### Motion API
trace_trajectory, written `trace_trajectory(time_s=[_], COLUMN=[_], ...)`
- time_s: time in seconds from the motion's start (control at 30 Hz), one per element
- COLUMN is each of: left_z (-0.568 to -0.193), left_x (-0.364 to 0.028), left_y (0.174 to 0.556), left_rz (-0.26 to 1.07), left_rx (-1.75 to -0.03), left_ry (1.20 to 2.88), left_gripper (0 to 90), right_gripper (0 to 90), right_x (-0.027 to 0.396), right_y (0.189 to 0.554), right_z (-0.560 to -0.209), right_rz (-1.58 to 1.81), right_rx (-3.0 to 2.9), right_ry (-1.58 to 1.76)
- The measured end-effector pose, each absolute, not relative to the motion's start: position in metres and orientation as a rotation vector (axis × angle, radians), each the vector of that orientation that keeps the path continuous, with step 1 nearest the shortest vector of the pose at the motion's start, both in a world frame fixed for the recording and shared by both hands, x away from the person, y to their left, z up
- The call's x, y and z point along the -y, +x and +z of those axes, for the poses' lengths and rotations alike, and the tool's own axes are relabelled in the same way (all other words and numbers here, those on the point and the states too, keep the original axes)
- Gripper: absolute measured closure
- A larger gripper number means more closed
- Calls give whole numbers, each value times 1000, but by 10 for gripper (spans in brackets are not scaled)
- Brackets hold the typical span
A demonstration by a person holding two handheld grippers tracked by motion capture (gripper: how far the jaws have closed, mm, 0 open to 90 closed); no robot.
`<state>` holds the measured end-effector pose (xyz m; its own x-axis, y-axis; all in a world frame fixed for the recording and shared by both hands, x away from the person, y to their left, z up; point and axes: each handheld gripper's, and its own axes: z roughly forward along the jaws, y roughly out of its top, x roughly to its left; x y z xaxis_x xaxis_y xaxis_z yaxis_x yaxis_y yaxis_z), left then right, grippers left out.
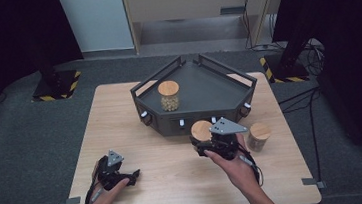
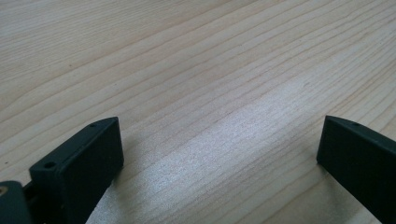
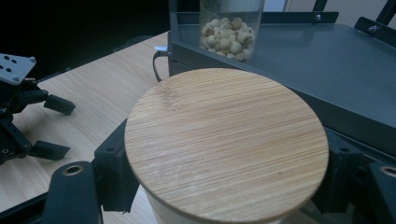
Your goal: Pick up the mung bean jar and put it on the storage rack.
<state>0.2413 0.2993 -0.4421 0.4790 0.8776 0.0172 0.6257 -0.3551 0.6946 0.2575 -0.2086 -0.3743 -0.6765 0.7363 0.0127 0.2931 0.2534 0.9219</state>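
Observation:
My right gripper (image 1: 204,142) is shut on a glass jar with a round bamboo lid (image 1: 202,129), just in front of the dark tray's front wall (image 1: 181,123). In the right gripper view the lid (image 3: 226,135) spans the gap between the two black jaws of that gripper (image 3: 229,168), which press on the jar's sides. A second lidded jar (image 1: 169,95) with pale round beans (image 3: 228,39) stands on the tray floor (image 3: 327,60). My left gripper (image 1: 132,177) rests open on the wooden table near the front left, with bare wood between its jaws (image 2: 219,135).
A third bamboo-lidded jar (image 1: 259,135) stands on the table (image 1: 120,118) right of my right hand. The tray has raised rails along its back edges (image 1: 158,74). In the right gripper view the left gripper (image 3: 28,116) lies off to the left.

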Motion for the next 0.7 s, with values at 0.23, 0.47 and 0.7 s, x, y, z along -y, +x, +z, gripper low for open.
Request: trace_trajectory(time_s=[0.23, 0.47, 0.7], left_z=[-442, -442, -442], left_x=[-299, -299, -300], left_y=[242, 242, 242], left_rz=[520, 520, 519], left_rx=[-1237, -1237, -1236], left_ry=[2103, 2103, 2104], left_gripper=[0, 0, 0], right_gripper=[253, 254, 254], right_x=[206, 205, 203], right_y=[262, 265, 269], right_z=[-368, -359, -348], right_rz=[1392, 1394, 1395], right_rx=[-2101, -2087, -2068], right_ry=[946, 949, 956])
